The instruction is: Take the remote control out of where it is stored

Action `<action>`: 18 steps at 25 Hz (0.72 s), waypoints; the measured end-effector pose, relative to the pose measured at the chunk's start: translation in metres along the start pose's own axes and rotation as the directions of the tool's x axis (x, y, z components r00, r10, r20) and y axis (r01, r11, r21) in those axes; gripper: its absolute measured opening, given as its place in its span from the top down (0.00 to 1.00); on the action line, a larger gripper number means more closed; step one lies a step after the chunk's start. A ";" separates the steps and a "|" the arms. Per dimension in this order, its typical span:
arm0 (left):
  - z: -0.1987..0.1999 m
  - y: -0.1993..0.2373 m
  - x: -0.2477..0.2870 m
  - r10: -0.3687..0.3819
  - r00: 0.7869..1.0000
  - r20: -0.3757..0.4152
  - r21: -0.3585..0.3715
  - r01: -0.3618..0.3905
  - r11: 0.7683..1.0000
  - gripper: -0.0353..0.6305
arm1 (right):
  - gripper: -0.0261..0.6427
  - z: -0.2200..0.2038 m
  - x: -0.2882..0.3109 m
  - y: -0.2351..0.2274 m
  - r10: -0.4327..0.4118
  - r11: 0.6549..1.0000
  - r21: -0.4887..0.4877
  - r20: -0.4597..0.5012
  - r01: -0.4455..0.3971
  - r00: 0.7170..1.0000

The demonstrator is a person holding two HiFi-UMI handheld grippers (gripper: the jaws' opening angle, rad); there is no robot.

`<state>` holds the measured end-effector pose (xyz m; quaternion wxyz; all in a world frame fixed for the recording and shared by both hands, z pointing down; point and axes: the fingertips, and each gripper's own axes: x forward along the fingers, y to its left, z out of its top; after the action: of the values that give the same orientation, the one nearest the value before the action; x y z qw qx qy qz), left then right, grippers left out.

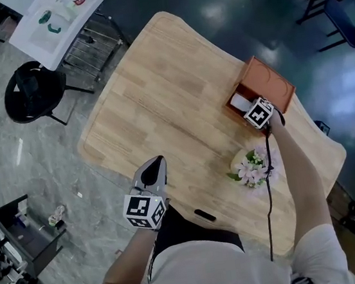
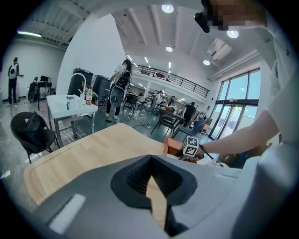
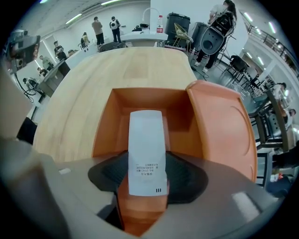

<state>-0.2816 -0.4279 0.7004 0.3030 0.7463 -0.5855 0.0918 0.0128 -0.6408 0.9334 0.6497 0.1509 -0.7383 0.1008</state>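
— Any writing on the remote control (image 3: 146,140)?
— A few lines of small dark print and three short bars at one end, too small to read. It's a plain white slab, lying flat in the open orange box (image 3: 103,135) at the table's (image 1: 158,95) far right.
— And the tongs?
— The right gripper (image 3: 147,176) is spread, straddling the remote. The left gripper (image 2: 150,179) is clenched on nothing, near left.

I count 1 pale wooden table (image 1: 158,95), 1 open orange box (image 3: 107,122), 1 slim white remote control (image 3: 146,140), 1 bunch of pink-white flowers (image 1: 251,167), 1 small flat black object (image 1: 205,215), 1 black round chair (image 1: 28,93), and 2 grey grippers of mine: left gripper (image 1: 158,162), right gripper (image 3: 147,177).
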 end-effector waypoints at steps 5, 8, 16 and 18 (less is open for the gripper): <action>0.004 -0.002 0.001 -0.017 1.000 0.005 0.009 0.017 1.000 0.95 | 0.56 -0.003 -0.010 -0.001 -0.045 0.999 0.028 0.008 0.045 0.999; 0.009 -0.003 -0.001 -0.026 1.000 0.010 0.020 0.026 0.999 0.95 | 0.56 -0.001 -0.031 -0.002 -0.075 0.995 0.064 0.043 0.072 0.996; 0.053 -0.035 -0.001 -0.115 0.992 0.051 0.111 0.109 0.988 0.95 | 0.56 0.000 -0.187 -0.002 -0.274 0.924 0.351 0.336 0.150 0.901; 0.069 -0.051 0.000 -0.157 0.985 0.073 0.149 0.145 0.978 0.95 | 0.56 -0.003 -0.243 0.005 -0.349 0.881 0.452 0.419 0.141 0.838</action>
<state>-0.2490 -0.4605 0.6274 0.2297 0.8118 -0.5311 0.0784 0.0406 -0.6123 0.6939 0.4038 0.3971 -0.8149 0.1232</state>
